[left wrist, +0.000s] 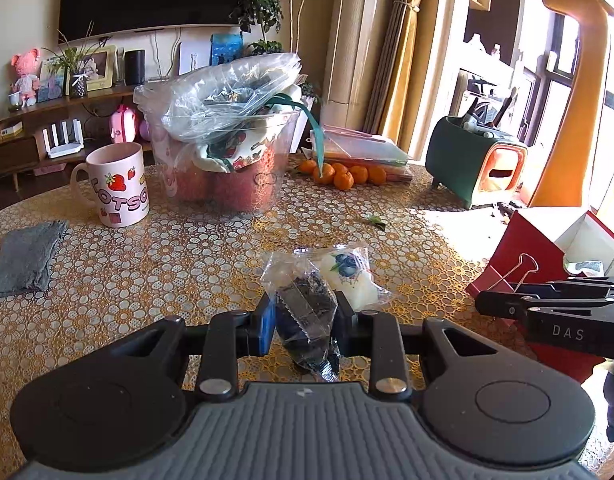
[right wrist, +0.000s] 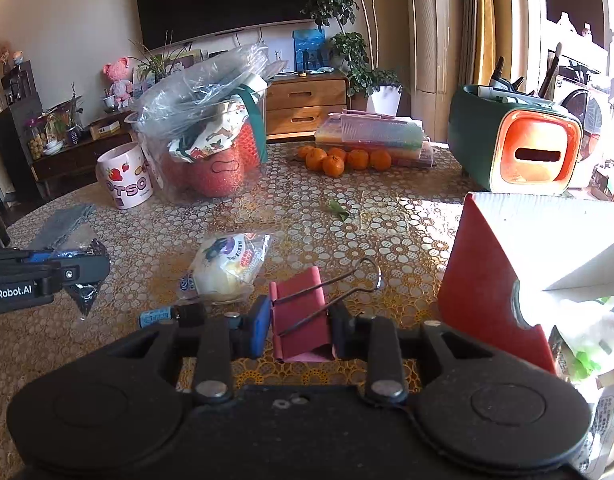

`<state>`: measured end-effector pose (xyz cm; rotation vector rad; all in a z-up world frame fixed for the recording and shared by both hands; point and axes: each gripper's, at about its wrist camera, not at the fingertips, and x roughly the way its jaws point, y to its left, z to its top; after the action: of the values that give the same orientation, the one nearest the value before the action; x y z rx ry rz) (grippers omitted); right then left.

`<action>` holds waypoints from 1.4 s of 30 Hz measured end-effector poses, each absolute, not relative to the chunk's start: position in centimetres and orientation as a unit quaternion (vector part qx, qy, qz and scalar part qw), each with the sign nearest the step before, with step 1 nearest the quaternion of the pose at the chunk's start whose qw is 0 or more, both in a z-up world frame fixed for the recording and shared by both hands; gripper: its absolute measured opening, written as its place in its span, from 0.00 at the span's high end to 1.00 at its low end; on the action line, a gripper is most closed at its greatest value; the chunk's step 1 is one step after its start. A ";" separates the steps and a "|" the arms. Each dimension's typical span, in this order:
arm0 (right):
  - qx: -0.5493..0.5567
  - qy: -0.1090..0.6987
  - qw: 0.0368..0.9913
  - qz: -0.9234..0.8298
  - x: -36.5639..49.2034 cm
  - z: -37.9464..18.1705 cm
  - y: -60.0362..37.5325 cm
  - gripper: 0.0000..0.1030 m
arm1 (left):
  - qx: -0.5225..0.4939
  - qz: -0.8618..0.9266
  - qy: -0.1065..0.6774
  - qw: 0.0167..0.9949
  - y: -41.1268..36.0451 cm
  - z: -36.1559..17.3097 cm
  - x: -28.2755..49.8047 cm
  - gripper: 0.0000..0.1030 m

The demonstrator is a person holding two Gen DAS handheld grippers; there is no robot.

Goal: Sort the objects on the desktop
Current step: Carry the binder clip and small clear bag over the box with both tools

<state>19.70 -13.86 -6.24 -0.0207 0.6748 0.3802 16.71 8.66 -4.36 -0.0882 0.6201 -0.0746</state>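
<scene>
We hold a dark snack packet (left wrist: pixel 307 320) in clear wrapping clamped between the fingers of the left gripper (left wrist: pixel 307 322), raised above the patterned table (left wrist: pixel 147 264). The right gripper (right wrist: pixel 299 326) is closed on a pink binder clip (right wrist: pixel 301 320), whose wire handles point forward, just beside the open red box (right wrist: pixel 491 280) at our right. A white blueberry-print packet (right wrist: pixel 227 270) lies on the table between the two grippers, and a small blue-labelled bottle (right wrist: pixel 171 316) lies flat near it. Farther back stand a pink mug (left wrist: pixel 117 184), a clear tub (left wrist: pixel 223 148) stuffed with plastic bags, several oranges (right wrist: pixel 339 160), and a green-and-orange desk organiser (right wrist: pixel 519 144). A grey cloth (left wrist: pixel 25 256) lies at the far left.
</scene>
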 end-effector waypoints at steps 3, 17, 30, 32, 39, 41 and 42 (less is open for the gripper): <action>-0.010 0.328 0.925 0.190 18.4 -5.4 -14.4 0.70 | -0.039 -0.046 0.301 0.952 7.5 -3.6 15.5 0.72; 0.015 0.288 0.936 0.201 12.7 -0.5 -19.3 0.70 | -0.028 -0.089 0.285 0.954 1.4 0.0 10.9 0.72; 0.017 0.256 0.949 0.185 10.5 1.7 -24.8 0.70 | -0.002 -0.122 0.273 0.954 -4.8 2.0 9.5 0.72; 0.017 0.253 0.950 0.180 10.4 1.7 -25.8 0.70 | 0.004 -0.128 0.273 0.953 -5.8 2.0 9.6 0.72; 0.037 0.254 0.953 0.162 10.8 1.4 -29.2 0.70 | 0.020 -0.147 0.274 0.950 -9.1 2.1 10.2 0.72; 0.040 0.254 0.953 0.158 10.9 1.3 -30.0 0.70 | 0.024 -0.155 0.275 0.949 -10.1 2.2 10.5 0.72; 0.040 0.254 0.954 0.155 11.0 1.2 -30.4 0.70 | 0.027 -0.159 0.274 0.948 -10.5 2.2 10.6 0.72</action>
<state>10.97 -30.43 1.23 0.0809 0.5154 0.3144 10.58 -10.50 2.22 0.0540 0.5581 -0.3227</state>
